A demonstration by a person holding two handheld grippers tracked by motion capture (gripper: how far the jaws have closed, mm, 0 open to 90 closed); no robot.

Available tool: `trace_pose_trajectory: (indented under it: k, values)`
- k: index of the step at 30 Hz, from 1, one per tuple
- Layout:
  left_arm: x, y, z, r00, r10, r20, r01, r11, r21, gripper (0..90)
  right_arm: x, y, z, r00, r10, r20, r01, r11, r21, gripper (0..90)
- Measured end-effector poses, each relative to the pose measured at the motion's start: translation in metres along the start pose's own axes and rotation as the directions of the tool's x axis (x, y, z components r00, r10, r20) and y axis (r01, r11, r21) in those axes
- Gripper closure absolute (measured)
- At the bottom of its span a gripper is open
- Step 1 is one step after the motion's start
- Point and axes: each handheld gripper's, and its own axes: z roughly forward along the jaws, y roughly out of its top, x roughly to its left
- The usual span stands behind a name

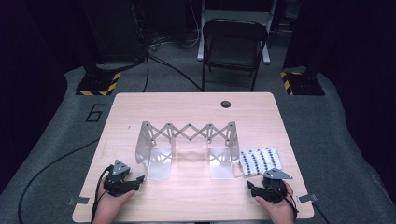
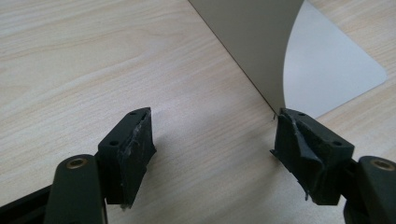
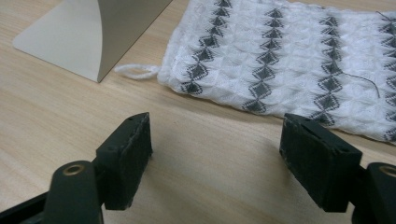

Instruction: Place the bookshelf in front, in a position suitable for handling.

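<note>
Metal rack (image 1: 187, 149) sits roughly mid-table, so I'm using that as the reference for everything. It's an expandable one, two bent sheet-metal end stands joined by a scissor lattice across the back, standing upright on the wooden table (image 1: 196, 196).

Just beside the rack's right foot lies a white knit cloth (image 1: 261, 160) with rows of dark diamond pattern, flat on the table. From the right gripper view you can see the cloth (image 3: 289, 56) has a small white loop at its corner, lying right up near the edge of the rack's foot (image 3: 79, 37).

Left gripper (image 1: 139, 179) rests on the table just in front of the rack's left foot, jaws spread wide with nothing between them. In the left gripper view the rack's wall (image 2: 247, 42) stands right ahead of the jaws, close to the right-hand one.

Right gripper (image 1: 251, 188) sits in front of the rack's right foot and just short of the cloth, jaws also wide apart and empty, bare wood between them. A hand holds each gripper from the near edge of the table.
</note>
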Motion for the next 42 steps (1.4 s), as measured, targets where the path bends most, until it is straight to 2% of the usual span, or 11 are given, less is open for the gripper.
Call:
trace_pose_trajectory:
  k: [7, 13, 18, 23, 26, 30, 33, 34, 35, 36, 42]
  values:
    - [-0.005, 0.003, -0.015, 0.999, -0.033, 0.03, 0.034, 0.999, -0.03, 28.1, 0.003, 0.002, -0.009, 0.9999, 0.001, -0.013, -0.002, 0.999, -0.033, 34.9]
    - [-0.02, 0.008, -0.032, 0.9939, -0.055, 0.096, 0.066, 0.9909, -0.117, 28.2, 0.012, 0.009, -0.018, 0.9998, 0.001, -0.018, -0.002, 0.995, -0.096, 35.0]
    - [-0.028, 0.012, -0.032, 0.9964, -0.038, 0.076, 0.049, 0.9876, -0.149, 32.4, 0.025, 0.018, -0.02, 0.999, -0.031, -0.034, 0.026, 0.99, -0.14, 35.4]
    - [-0.031, 0.017, -0.029, 0.9963, -0.047, 0.073, 0.058, 0.9852, -0.162, 36.8, 0.031, 0.027, -0.014, 0.9985, -0.024, -0.049, 0.017, 0.99, -0.141, 36.9]
    - [-0.035, 0.027, -0.027, 0.9984, -0.035, 0.045, 0.043, 0.9814, -0.187, 41.7, 0.044, 0.04, -0.008, 0.9951, -0.083, -0.054, 0.073, 0.983, -0.168, 39.2]
    - [-0.042, 0.035, -0.027, 0.9995, -0.027, 0.016, 0.029, 0.9763, -0.214, 45.7, 0.055, 0.053, -0.004, 0.9951, -0.085, -0.05, 0.072, 0.974, -0.217, 44.3]
    - [-0.044, 0.038, -0.026, 0.9997, -0.025, -0.008, 0.022, 0.9754, -0.219, 48.3, 0.059, 0.056, -0.002, 0.9967, -0.078, -0.023, 0.07, 0.967, -0.244, 46.7]
    - [-0.044, 0.04, -0.025, 0.9991, -0.035, -0.024, 0.028, 0.9692, -0.245, 51.4, 0.063, 0.059, -0.002, 0.9964, -0.081, 0.022, 0.084, 0.963, -0.255, 49.4]
    - [-0.044, 0.04, -0.025, 0.9991, -0.035, -0.024, 0.028, 0.9692, -0.245, 52.9, 0.063, 0.059, -0.002, 0.9964, -0.081, 0.022, 0.084, 0.963, -0.255, 49.4]
    - [-0.044, 0.042, -0.025, 0.9987, -0.042, -0.028, 0.034, 0.9694, -0.243, 55.4, 0.064, 0.061, -0.002, 0.9945, -0.09, 0.054, 0.102, 0.954, -0.282, 54.9]
    - [-0.04, 0.047, -0.022, 0.9955, -0.08, -0.052, 0.064, 0.9638, -0.259, 64.3, 0.062, 0.066, 0.0, 0.9957, -0.065, 0.066, 0.082, 0.953, -0.291, 62.0]
